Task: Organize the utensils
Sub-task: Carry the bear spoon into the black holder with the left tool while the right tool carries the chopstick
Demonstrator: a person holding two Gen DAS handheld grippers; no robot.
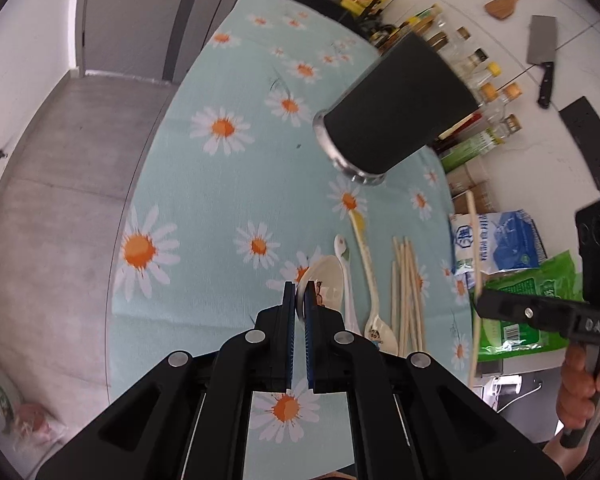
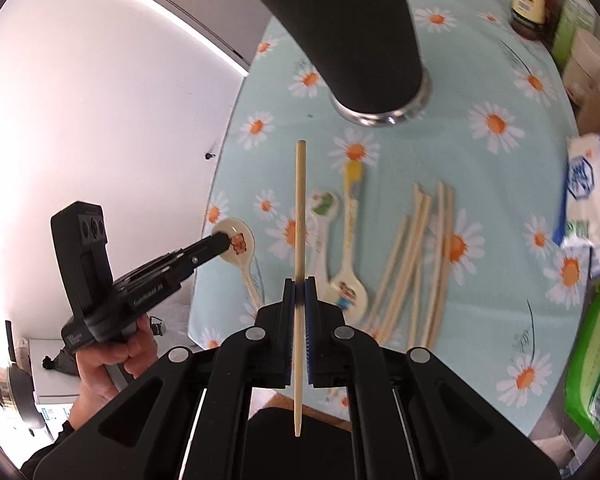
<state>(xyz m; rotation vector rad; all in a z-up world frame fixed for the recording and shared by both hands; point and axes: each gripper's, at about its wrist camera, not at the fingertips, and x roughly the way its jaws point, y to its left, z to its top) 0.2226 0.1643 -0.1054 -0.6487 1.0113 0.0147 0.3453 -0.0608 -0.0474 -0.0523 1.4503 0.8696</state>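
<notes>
Left tool pinches the spoon by its bowl rim | right tool clamps one chopstick, above the desk | black cup upright beyond | loose chopsticks, two spoons flat on cloth

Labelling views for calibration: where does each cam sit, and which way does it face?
Left wrist: on the left tool, looking down at the floral table; tool shut on a spoon; right tool and hand visible.
Right wrist: on the right tool, same table; shut on a chopstick; left tool, hand visible.
Shared: black holder, loose chopsticks.
</notes>
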